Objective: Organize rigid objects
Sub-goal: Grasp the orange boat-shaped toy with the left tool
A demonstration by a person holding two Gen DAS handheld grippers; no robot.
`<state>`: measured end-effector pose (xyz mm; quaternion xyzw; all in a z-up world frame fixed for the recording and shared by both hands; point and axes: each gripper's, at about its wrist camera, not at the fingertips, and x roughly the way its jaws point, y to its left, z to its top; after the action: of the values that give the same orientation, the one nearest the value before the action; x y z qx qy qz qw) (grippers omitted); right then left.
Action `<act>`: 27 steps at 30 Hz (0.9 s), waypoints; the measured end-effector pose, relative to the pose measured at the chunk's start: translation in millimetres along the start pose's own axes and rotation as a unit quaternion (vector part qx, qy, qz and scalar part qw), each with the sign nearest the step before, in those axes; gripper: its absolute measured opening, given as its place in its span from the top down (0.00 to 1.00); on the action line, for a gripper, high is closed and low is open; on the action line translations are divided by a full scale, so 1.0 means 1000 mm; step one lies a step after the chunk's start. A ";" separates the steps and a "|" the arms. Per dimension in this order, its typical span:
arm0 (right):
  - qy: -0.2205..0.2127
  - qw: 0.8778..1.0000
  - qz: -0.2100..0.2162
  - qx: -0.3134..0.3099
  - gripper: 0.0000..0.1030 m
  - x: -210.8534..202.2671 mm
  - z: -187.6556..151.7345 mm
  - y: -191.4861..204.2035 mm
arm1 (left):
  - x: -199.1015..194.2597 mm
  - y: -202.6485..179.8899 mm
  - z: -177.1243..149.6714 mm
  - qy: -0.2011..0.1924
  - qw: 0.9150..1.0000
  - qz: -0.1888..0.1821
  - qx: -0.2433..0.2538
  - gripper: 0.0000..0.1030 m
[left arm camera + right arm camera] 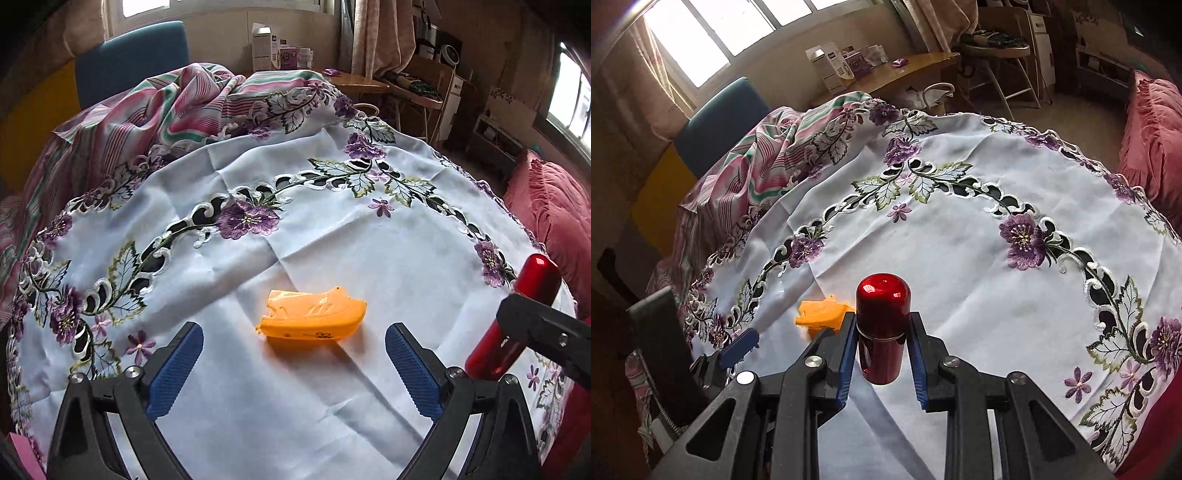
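Both wrist views look steeply down, close, sharing the tablecloth.

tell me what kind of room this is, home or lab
Most likely a lived-in home room, not a lab. The work surface wears an embroidered floral tablecloth over a striped sheet, there are curtained windows, and a wooden desk holds small boxes.

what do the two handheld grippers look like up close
Both the left gripper and the right gripper share one build: matte black plastic linkage arms with triangular cut-outs, joined by round silver pivot bolts. Their fingers carry long blue ribbed pads on the inner faces. No markings show, and no hand or sleeve is in view.
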<state>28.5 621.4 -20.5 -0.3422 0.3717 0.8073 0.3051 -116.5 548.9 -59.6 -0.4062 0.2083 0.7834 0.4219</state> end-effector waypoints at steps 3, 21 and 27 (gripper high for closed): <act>-0.002 1.000 0.000 0.003 0.75 -0.001 0.000 -0.001 | 0.010 -0.001 0.006 0.004 1.000 -0.004 -0.005 0.03; 0.036 0.998 -0.001 -0.056 0.75 0.018 -0.012 0.019 | -0.043 0.037 -0.052 0.008 0.997 0.031 -0.073 0.37; 0.082 0.989 0.031 -0.121 0.75 0.032 -0.029 0.044 | -0.113 0.044 -0.082 -0.036 0.995 0.059 -0.070 0.37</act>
<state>-13.4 581.4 -42.4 -0.4299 0.3055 0.8246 0.2048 -79.8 413.9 -16.0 -0.3934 0.1617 0.8336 0.3524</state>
